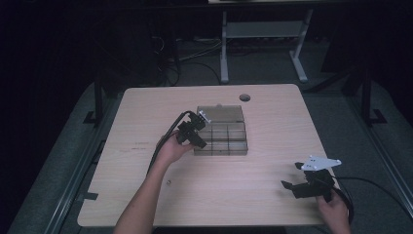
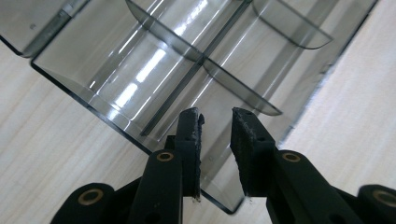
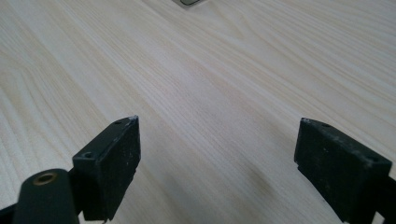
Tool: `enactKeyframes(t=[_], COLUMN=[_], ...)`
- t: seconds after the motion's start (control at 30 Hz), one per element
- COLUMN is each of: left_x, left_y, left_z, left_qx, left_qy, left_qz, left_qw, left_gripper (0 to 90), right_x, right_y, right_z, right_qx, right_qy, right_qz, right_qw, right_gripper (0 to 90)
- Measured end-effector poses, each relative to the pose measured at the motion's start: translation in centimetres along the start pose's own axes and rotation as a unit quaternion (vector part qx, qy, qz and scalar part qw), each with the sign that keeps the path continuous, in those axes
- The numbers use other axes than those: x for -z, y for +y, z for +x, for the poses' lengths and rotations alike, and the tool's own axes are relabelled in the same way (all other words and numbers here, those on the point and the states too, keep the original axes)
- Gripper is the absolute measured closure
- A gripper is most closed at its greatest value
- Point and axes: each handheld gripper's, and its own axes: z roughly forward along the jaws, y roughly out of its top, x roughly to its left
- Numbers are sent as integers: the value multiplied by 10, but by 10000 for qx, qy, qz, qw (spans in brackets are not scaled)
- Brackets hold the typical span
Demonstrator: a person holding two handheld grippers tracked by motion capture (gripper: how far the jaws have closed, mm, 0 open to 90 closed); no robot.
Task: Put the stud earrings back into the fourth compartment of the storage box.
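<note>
reaching left gripper (image 1: 199, 142) into organizer box (image 1: 229, 139)

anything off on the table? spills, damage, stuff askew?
Nothing stands out. The clear compartment box sits square on the table with its lid folded open behind it, compartments empty. One tiny speck lies near the left forearm; too small to identify.

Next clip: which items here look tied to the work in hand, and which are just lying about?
Likely in use:
- smoky transparent plastic compartment box with open lid, mid-table
- left hand-held gripper, jaws narrowly apart over the box's near wall
- right hand-held gripper, jaws wide over bare wood

Lying about:
- tiny pale object on the light wooden table, too small to identify
- white desk frame behind
</note>
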Motion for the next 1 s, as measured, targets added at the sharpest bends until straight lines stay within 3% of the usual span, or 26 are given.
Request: enactKeyframes(t=[0.13,0.5,0.73,1.0], left_x=[17,45,52,47], left_y=[-6,-37,-64,-87], left_z=[-7,-14,-15,-17], left_qx=[-15,-65,6,170], left_qy=[-8,70,82,73], left_qz=[-185,-325,-347,-332], left_qw=[9998,9994,9994,9993], left_gripper=[706,672,653,631], right_x=[0,-1,-2,-3], right_y=[0,1,2,2], right_z=[1,0,1,3], right_qx=[-25,51,39,-2], right_qy=[-17,-54,-67,-70], right_qz=[-35,-37,5,15], right_qw=[10000,10000,10000,10000], right_gripper=[141,141,141,141])
